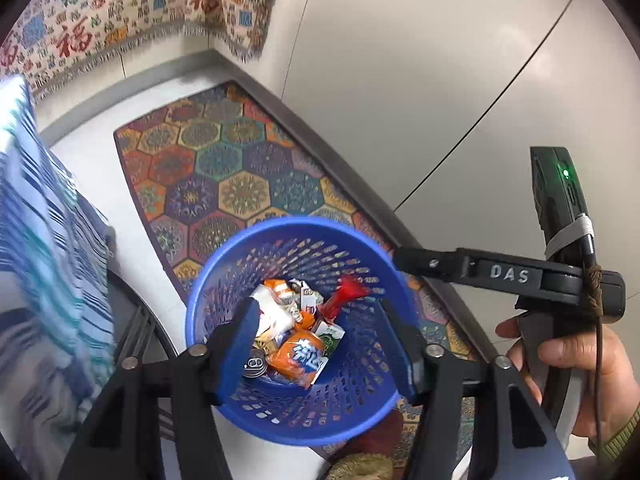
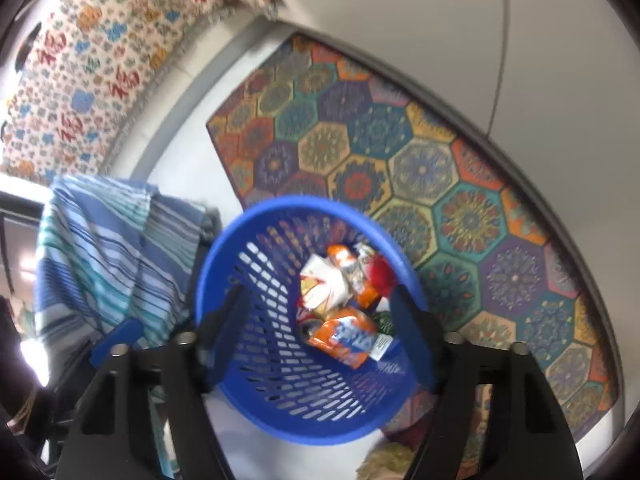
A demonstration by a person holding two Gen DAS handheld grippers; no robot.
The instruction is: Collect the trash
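Observation:
A blue perforated plastic basket [image 1: 296, 412] stands on the floor and holds several pieces of trash: an orange Fanta wrapper [image 1: 300, 356], a red wrapper [image 1: 344, 294], white packets and a can lid. My left gripper [image 1: 320, 332] hovers above the basket, jaws wide open and empty. The right gripper body [image 1: 516, 276] shows at the right of the left wrist view, held by a hand. In the right wrist view the basket [image 2: 288, 396] lies below my right gripper [image 2: 320, 312], which is open and empty, with the orange wrapper [image 2: 348, 338] between its fingers.
A colourful hexagon-patterned rug [image 1: 224, 184] lies under and behind the basket, against a grey wall base [image 1: 400, 100]. A blue striped cloth [image 2: 116, 256] hangs over furniture at the left. A patterned fringed cloth [image 1: 120, 20] hangs at the back.

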